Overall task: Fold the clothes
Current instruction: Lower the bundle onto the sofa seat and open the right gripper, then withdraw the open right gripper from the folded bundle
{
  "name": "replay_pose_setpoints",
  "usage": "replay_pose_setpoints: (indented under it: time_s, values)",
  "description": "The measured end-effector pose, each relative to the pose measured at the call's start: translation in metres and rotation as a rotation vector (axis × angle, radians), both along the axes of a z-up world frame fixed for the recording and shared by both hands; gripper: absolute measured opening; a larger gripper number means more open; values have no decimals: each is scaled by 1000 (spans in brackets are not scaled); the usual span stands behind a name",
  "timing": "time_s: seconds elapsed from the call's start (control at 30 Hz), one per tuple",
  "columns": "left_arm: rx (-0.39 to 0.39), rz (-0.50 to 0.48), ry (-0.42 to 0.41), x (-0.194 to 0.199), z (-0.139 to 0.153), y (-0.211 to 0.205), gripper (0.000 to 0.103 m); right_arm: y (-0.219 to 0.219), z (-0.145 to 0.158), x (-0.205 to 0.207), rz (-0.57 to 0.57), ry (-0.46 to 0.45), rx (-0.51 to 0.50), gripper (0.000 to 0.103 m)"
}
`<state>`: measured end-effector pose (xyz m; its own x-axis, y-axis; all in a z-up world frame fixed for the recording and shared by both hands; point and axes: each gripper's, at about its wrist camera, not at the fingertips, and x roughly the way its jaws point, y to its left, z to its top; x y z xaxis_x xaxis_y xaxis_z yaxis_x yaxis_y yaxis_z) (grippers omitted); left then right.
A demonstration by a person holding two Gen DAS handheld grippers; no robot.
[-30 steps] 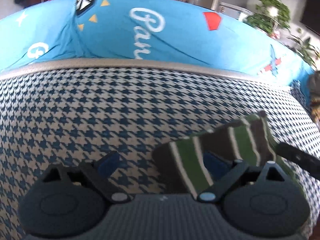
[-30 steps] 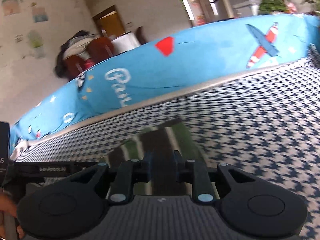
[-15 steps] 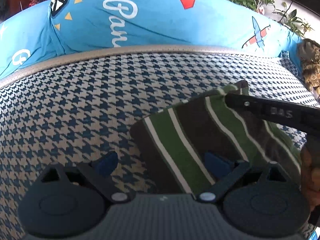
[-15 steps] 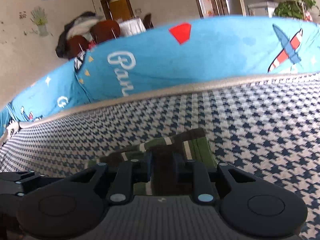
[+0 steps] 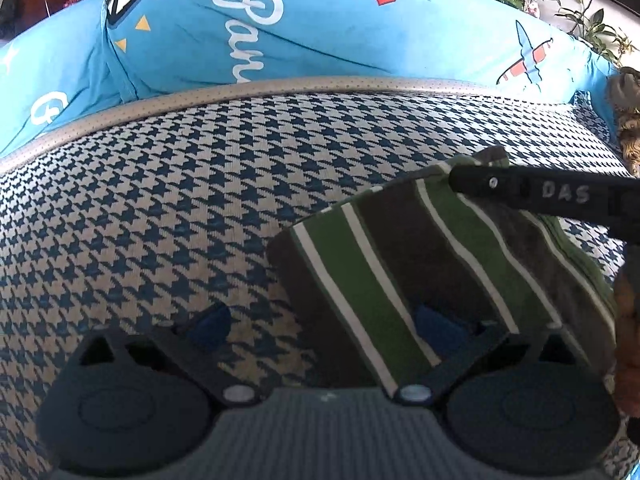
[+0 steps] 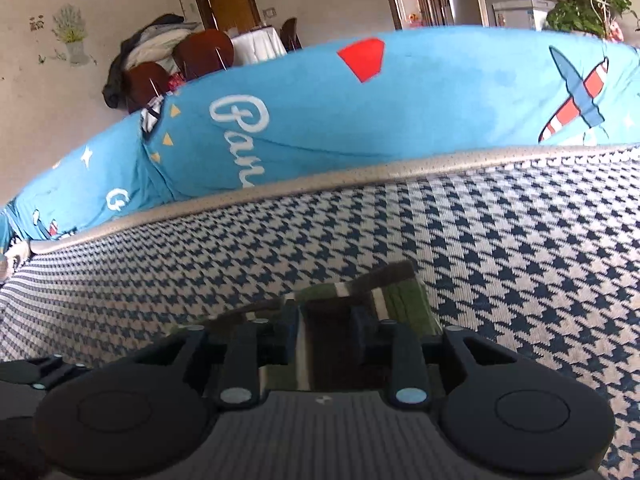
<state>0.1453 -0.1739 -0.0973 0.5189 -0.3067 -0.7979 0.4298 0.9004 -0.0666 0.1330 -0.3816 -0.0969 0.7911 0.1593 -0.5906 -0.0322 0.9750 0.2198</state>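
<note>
Two grippers work over one small striped garment (image 5: 420,256) lying folded on the houndstooth cushion (image 5: 160,208), in front of the blue printed backrest (image 5: 320,32).

Left gripper (image 5: 324,322): its jaws are opening and stand wide apart, with nothing pinched. One blue pad (image 5: 208,326) hangs over bare cushion; the other sits above the garment's near edge. Most of the cloth lies ahead and to the right of these jaws, its stripes running on a slant from the near side up toward the far right.

Right gripper (image 6: 326,330): its jaws are opening too, and a fold of the garment's edge sits between them. The gap is narrow, and the pads appear to be coming off the cloth rather than pressing it, though the view is too close to be certain. In the left wrist view this gripper's dark finger (image 5: 540,196) reaches across the garment's far right corner.

Judging from this, the fold has just been laid down and the hold is being let go. The right gripper is the nearer one, directly on the cloth; the left only overlaps one edge. Any further fold would turn on the garment's long side, which runs from left jaws toward right, so the right hand seems best placed to lift again.
</note>
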Motion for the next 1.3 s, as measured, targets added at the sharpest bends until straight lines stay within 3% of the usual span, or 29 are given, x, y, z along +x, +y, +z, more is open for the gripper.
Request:
replay_pose_setpoints:
  time_s: [0.13, 0.23, 0.47, 0.77, 1.17, 1.3]
  values:
    - [-4, -10, -10, -5, 7, 3, 103, -2, 15, -22, -25, 0, 0, 50]
    - [-13, -17, -22, -11, 13, 4, 103, -6, 24, -44, -47, -10, 0, 51]
    - [-33, -20, -18, -30, 12, 9, 103, -27, 31, -92, -143, 6, 5, 69]
    - [-38, -19, -9, -49, 6, 11, 103, -42, 24, -126, -233, 67, 27, 70]
    - [-15, -42, -3, -59, 0, 7, 103, -54, -7, -120, -332, 230, 8, 71]
    - [6, -51, 6, -59, -8, 5, 103, -49, -10, -118, -310, 229, -41, 73]
